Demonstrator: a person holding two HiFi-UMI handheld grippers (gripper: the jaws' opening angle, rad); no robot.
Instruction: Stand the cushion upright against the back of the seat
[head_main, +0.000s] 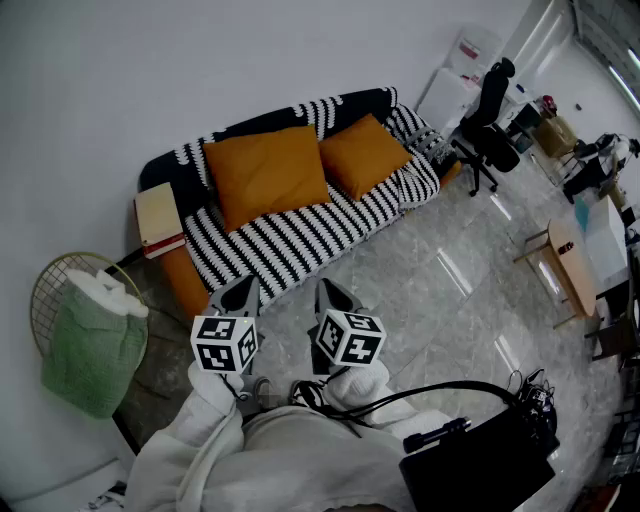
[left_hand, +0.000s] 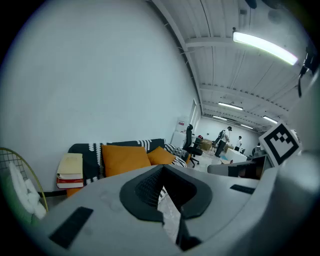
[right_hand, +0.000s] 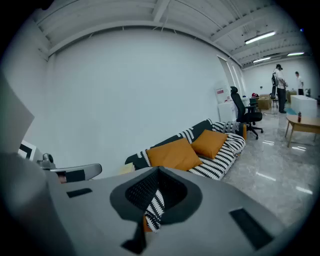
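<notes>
The person's white sleeves (head_main: 200, 440) fill the bottom edge of the head view, with a black box (head_main: 480, 462) and its cable beside them at the lower right. Above the sleeves, the left gripper (head_main: 245, 287) and right gripper (head_main: 328, 291) are held side by side over the pale floor (head_main: 440, 300), both aimed at the sofa (head_main: 300, 240) and well apart from it. In its own view the left gripper (left_hand: 162, 169) has its jaws clenched together with nothing between them. The right gripper (right_hand: 157, 171) is likewise clenched and empty.

The sofa, under a black-and-white striped cover, stands against the white wall. The large cushion (head_main: 265, 172), orange, rests with its lower edge on the seat and leans on the backrest. The small cushion (head_main: 363, 153), also orange, sits just beside it towards the sofa's far end and also leans on the backrest. Books (head_main: 158, 220) are stacked on the near armrest. A wire basket (head_main: 55, 285) holding a green cloth (head_main: 95, 350) stands at the left. A chair (head_main: 488, 112) and a table (head_main: 570, 262) stand at the right.
</notes>
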